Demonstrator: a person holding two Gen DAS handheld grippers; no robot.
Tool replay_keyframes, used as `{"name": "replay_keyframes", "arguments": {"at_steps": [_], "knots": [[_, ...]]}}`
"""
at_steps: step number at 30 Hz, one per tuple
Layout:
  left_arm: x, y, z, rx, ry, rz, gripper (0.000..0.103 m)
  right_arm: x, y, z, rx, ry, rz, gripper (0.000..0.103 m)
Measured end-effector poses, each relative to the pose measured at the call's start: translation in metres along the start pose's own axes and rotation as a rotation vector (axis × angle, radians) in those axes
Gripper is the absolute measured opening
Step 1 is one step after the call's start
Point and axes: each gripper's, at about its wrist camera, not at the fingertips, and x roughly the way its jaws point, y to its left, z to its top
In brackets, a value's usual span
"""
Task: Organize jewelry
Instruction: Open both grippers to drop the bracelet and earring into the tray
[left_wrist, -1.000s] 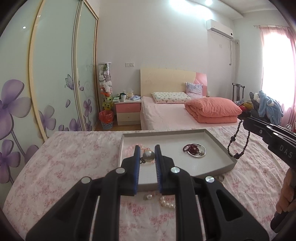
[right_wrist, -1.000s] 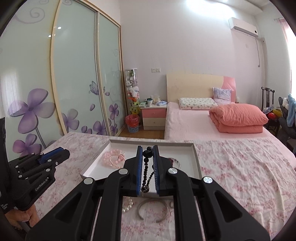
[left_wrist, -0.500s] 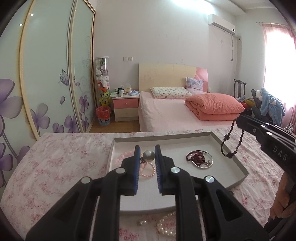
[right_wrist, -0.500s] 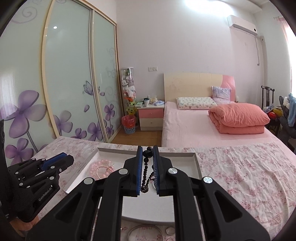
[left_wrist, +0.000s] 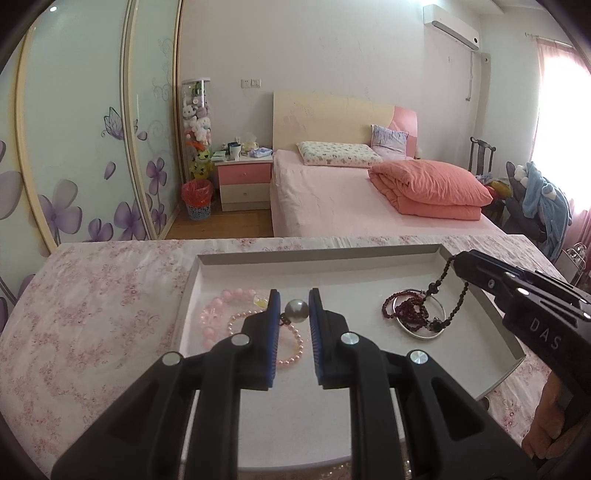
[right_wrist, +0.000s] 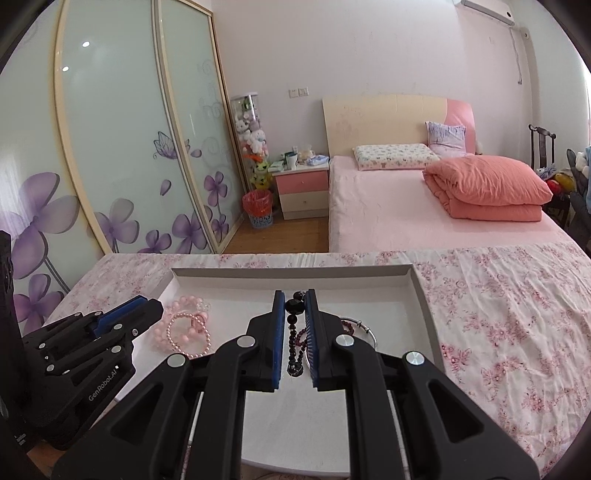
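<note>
Lettering on right gripper (left_wrist: 458, 263) body, left wrist view: "DAS", pale capitals on the black side.
Lettering on left gripper (right_wrist: 157, 308) body, right wrist view: "GenRobot.AI", small white print running slantwise along the black housing.
Small white print lower on same housing: too small to read.
Elsewhere: nothing legible.

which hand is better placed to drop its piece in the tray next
Probably the right. Its gripper holds the dark bead strand whose loop already hangs down to the silver bangle in the tray. The left gripper holds its pearl clear above the floor.
</note>
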Motion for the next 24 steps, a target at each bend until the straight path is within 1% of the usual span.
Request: {"name": "replay_keyframes", "arguments": {"at_steps": [2,3,4,5,9,11,13,15,20,24], "knots": [[0.004,0.001,0.000,-0.001,0.013,-0.012,0.017,0.002,-0.001,-0.002,0.002,0.011,-0.008,0.014],[0.005,0.002,-0.001,-0.008,0.015,-0.017,0.018,0.002,-0.002,-0.003,0.002,0.014,-0.014,0.018],[0.007,0.003,-0.001,-0.014,0.016,-0.020,0.020,0.001,-0.003,-0.003,0.004,0.014,-0.019,0.033],[0.007,0.006,-0.001,-0.026,0.020,-0.024,0.024,0.000,-0.004,-0.004,0.007,0.008,-0.024,0.044],[0.005,0.016,0.000,-0.059,0.018,-0.018,0.027,-0.005,-0.011,-0.004,0.016,-0.006,-0.037,0.045],[0.002,0.021,0.001,-0.073,0.013,-0.009,0.032,-0.007,-0.014,-0.004,0.023,-0.009,-0.044,0.045],[-0.002,0.026,0.001,-0.085,0.008,0.001,0.034,-0.009,-0.017,-0.004,0.030,-0.010,-0.047,0.045],[-0.005,0.029,0.001,-0.091,0.005,0.012,0.036,-0.009,-0.019,-0.004,0.037,-0.010,-0.049,0.045],[-0.013,0.035,-0.002,-0.095,0.004,0.027,0.037,-0.016,-0.019,-0.005,0.034,-0.010,-0.050,0.045],[-0.027,0.040,-0.009,-0.088,-0.002,0.034,0.042,-0.026,-0.022,-0.012,0.028,-0.007,-0.051,0.045]]}}
